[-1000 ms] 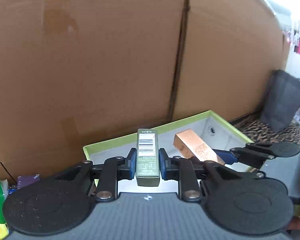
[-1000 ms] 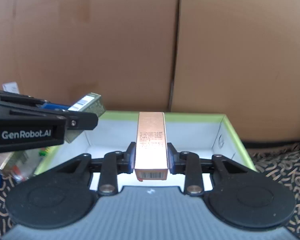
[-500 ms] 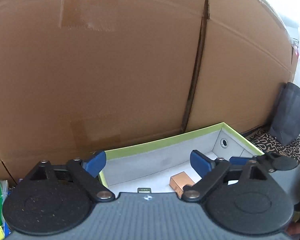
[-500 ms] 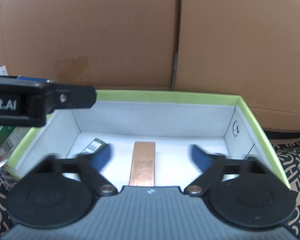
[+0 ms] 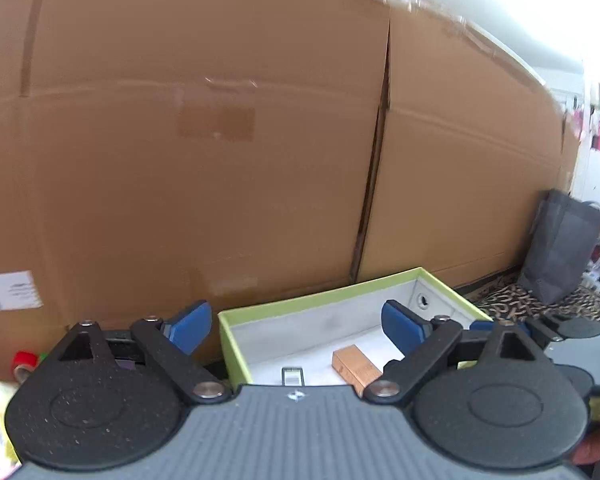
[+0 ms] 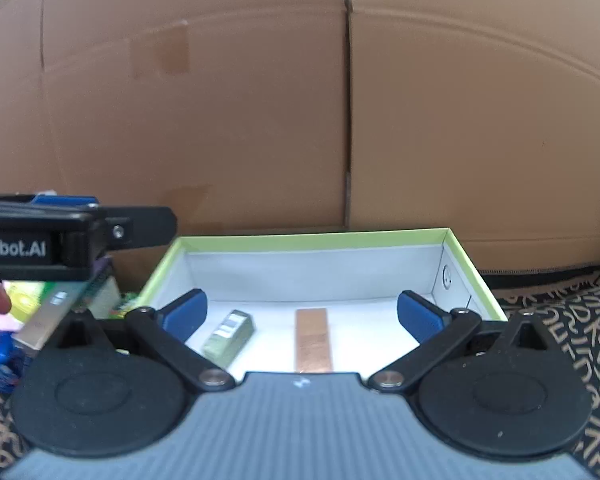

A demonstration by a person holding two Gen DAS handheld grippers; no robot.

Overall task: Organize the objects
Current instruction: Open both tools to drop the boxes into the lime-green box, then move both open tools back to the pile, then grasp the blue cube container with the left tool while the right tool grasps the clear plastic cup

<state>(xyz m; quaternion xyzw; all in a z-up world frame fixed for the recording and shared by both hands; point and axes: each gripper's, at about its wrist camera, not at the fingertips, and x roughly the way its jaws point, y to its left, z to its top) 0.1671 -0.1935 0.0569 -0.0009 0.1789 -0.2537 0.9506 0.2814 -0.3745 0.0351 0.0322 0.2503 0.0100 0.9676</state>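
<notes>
Left gripper spread wide, holding nothing. Right gripper likewise released, empty. Green box and copper box lie flat on floor of green-rimmed tray, side by side, apart. Tray sits against cardboard wall. Patterned cloth at right.

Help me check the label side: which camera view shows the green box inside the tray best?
The right wrist view. There the green box lies nearly whole on the tray floor, left of the copper box, between the open right gripper fingers. The left wrist view shows only its barcoded end above the gripper body.
</notes>
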